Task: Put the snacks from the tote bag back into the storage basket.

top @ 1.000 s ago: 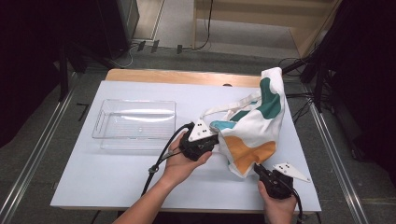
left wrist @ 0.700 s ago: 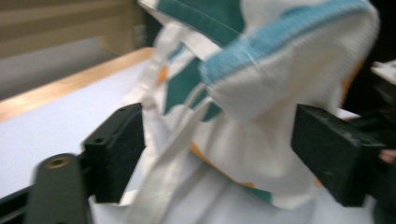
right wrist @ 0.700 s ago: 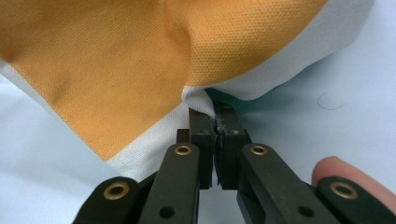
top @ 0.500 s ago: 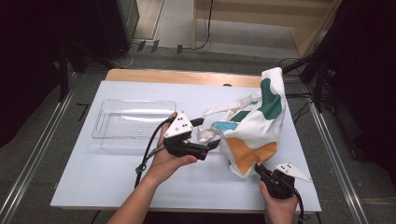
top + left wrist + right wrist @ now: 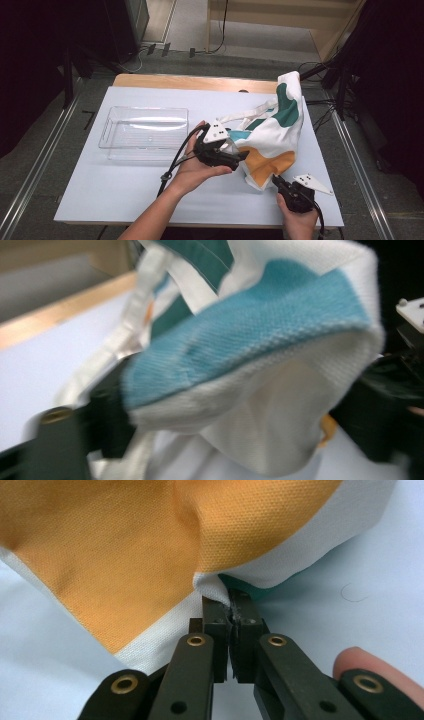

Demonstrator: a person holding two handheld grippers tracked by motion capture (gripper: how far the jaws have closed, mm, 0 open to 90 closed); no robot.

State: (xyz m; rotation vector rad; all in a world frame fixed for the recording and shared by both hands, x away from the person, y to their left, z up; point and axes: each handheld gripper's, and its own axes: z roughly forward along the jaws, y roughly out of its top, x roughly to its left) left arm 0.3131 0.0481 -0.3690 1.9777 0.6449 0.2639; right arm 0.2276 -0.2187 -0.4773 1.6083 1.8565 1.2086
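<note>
Change: since a second ago we see the left gripper (image 5: 235,159) let go of the bag's edge, swing out toward the tray, then come back against the cloth bag (image 5: 272,132); its jaws have just been closing again after opening wide.
Right hand: the right gripper (image 5: 276,181) has stayed where it was, at the bag's lower corner.
Left jaws: in the left gripper view we see a blurred fold of blue and white cloth (image 5: 260,355) lying over one dark jaw; we cannot tell whether the pads press on it.
Right jaws: clenched on a thin white edge of the bag (image 5: 212,587), just below its orange patch, as the right gripper view shows.
Bag: white cloth with green, blue and orange patches, on the right half of the desk (image 5: 130,190), its top standing up toward the far edge, its strap (image 5: 250,112) trailing to the left.
Tray: a clear plastic tray (image 5: 145,132) sits on the left half of the desk, apart from the bag.
Left hand (image 5: 192,170): we see it cupped under its gripper, just beside the tray's near right corner, the cable (image 5: 172,167) looping off beside it.
</note>
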